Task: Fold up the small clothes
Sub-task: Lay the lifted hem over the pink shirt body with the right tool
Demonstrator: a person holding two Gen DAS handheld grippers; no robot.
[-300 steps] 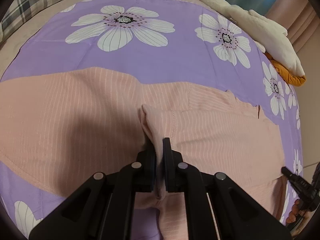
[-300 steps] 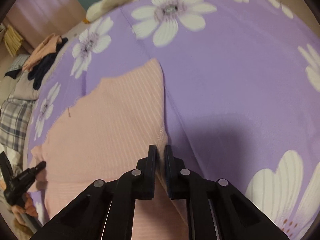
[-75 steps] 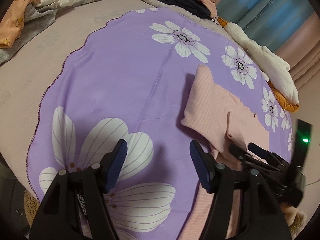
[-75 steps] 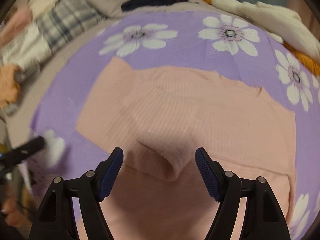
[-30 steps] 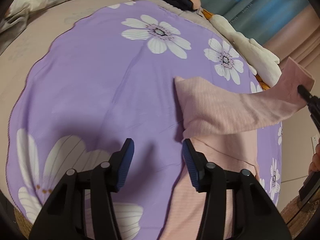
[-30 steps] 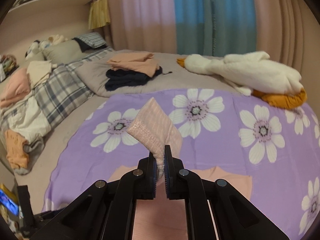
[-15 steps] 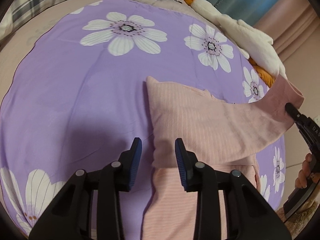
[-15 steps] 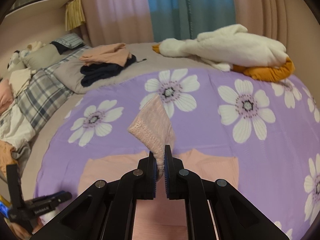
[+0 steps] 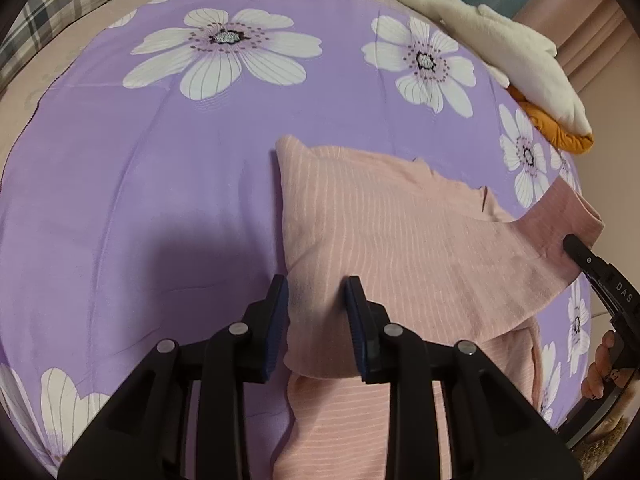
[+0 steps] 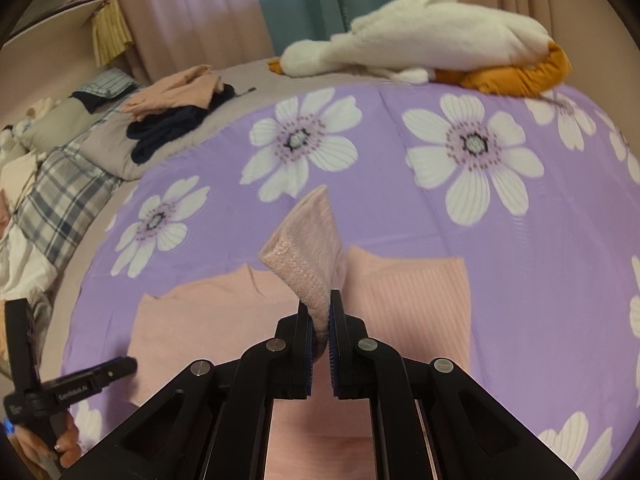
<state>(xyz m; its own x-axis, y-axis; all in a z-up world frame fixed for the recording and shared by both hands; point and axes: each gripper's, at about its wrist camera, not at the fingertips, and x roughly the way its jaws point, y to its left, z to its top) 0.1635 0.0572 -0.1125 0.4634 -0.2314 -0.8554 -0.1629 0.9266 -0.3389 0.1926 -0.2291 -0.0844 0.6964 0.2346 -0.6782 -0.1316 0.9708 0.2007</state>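
The pink top [image 9: 400, 248] lies on the purple flowered sheet [image 9: 160, 184], part-folded, and both grippers are on it. The right gripper [image 10: 319, 320] is clamped tight on the ribbed cuff [image 10: 308, 264] of a sleeve, holding it up off the bed so the sleeve stretches across the body of the top. The left gripper [image 9: 316, 312] sits low over the folded side edge, its jaws closing with that edge between them; the pads [image 9: 280, 312] do not look to be pressing the cloth yet. The step in hand, as I read it, is laying the sleeve over the body while the left side anchors the fold. To do it well, the left needs to take both layers of that edge, not just the top one, and hold before the right pulls any further, or the crease will drag across the sheet. The right should carry the cuff low and level, keeping the sleeve taut but not tugging, and set it down inside the outline of the top. The sheet is slick, so a sharp pull could slide the whole garment. The plush goose [image 10: 420, 36] and the clothes pile [image 10: 176, 108] lie well apart from the work.
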